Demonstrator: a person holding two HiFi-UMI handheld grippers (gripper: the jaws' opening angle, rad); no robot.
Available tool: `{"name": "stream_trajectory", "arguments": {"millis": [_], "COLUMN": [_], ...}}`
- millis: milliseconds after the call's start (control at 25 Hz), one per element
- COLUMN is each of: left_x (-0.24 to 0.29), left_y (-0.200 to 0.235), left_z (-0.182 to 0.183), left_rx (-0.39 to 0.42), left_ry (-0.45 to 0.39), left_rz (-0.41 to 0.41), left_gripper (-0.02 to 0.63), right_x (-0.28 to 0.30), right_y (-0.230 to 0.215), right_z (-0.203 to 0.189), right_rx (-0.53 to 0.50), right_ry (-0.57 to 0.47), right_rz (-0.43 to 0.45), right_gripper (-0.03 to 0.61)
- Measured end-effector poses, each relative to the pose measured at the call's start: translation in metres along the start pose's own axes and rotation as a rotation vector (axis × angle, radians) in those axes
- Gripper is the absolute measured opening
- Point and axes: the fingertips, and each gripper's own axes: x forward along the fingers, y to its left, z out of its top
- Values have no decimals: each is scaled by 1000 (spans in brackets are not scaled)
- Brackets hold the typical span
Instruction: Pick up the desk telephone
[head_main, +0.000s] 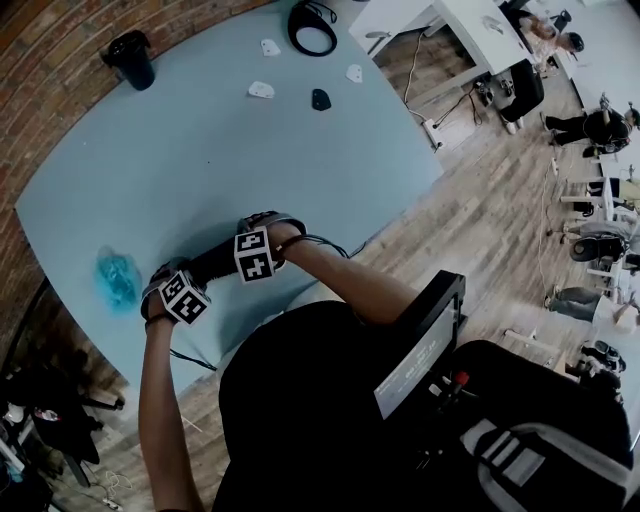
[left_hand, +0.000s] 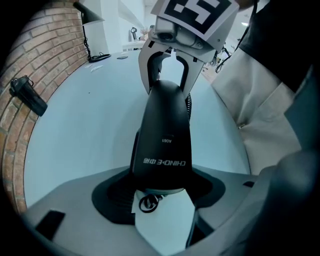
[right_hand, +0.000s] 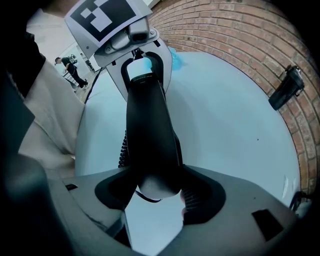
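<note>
Left gripper (left_hand: 162, 200) clamped wide on the near-left end of the black telephone handset (left_hand: 165, 130); right gripper (right_hand: 152, 192) likewise on the far-right end. Long axis running jaw to jaw, by the near edge of the table (head_main: 200, 150). Neither hand nearer.

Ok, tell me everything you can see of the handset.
The handset is black, smooth plastic by its look, long and curved, with pale print on its back. A coiled cord runs beside it. It is held roughly level over the blue table, the left gripper clamping one end and the right gripper the other.
</note>
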Motion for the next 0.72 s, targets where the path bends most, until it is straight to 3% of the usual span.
{"name": "stream_trajectory", "arguments": {"millis": [240, 480, 720], "left_x": [0, -3, -12], "left_y": [0, -5, -22], "left_z": [1, 1, -10], "left_rx": [-13, 2, 48], "left_ry": [-67, -135, -162], "left_rz": [8, 59, 60], "left_gripper": [304, 301, 301], "right_x": [3, 0, -4], "right_y": [0, 5, 31], "right_z": [0, 0, 10], "right_rx": [-8, -52, -29], "right_ry": [30, 33, -26], "right_rz": [-13, -93, -101], "right_gripper": [267, 268, 268]}}
